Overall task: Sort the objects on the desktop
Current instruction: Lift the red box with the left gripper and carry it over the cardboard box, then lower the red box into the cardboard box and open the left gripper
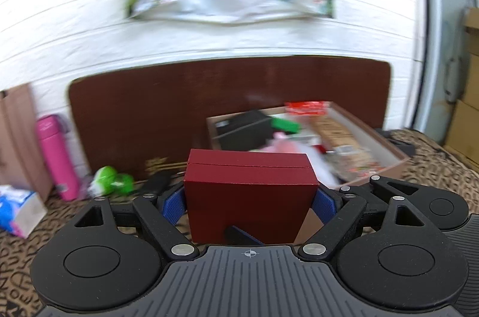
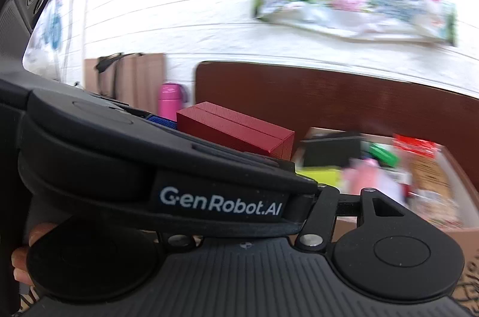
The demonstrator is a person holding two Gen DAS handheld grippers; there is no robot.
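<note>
Gripping the red box from both sides, the left gripper has its jaws pinched on it, a blue pad pressed to each flank. The box is held off the patterned cloth below, with its lid seam running across the top.

Beyond it, toward the right, an open cardboard box sits on the cloth-covered bench, crowded with blurred items — a black box, something green, a red packet against the far wall. A brown board leans on the white wall behind. To the left stand a pink bottle and a green-and-white object, with a blue-and-white pack near the edge.

From the right wrist, the body of the left gripper crosses the view and hides most of the right gripper; only one of its linkage arms shows, so whether its jaws are spread or closed cannot be told. The red box appears past the left gripper's casing, near the cardboard box. Fingertips of a hand show at the lower left edge.
</note>
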